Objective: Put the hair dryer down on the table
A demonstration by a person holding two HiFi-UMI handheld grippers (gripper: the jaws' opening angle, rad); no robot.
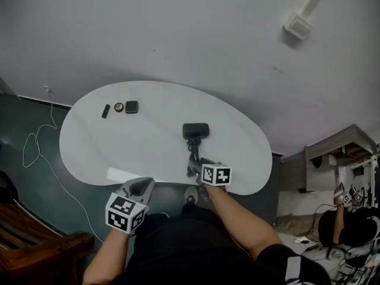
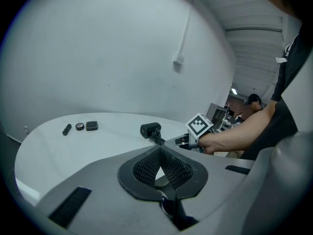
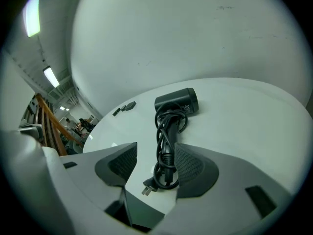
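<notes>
Right gripper view: the right gripper (image 3: 155, 153) has its jaws spread wide at the bottom centre of the frame. The handle of the hair dryer (image 3: 168, 126) lies between them, nearer the pad on the right; contact with that pad cannot be judged. The hair dryer lies flat on the white table (image 3: 244, 116), its barrel toward the upper centre of the frame. It is black, with a short cylindrical barrel. A black cord (image 3: 164, 168) is wound along the handle, and its plug (image 3: 148, 189) rests on the table between the jaws.

Left gripper view: the left gripper (image 2: 159, 151) has its pad tips meeting with nothing between them. The hair dryer (image 2: 150, 129) lies well beyond it.

Head view: the hair dryer (image 1: 195, 136) is right of the table's centre, and three small dark objects (image 1: 119, 107) sit at the table's upper left.
</notes>
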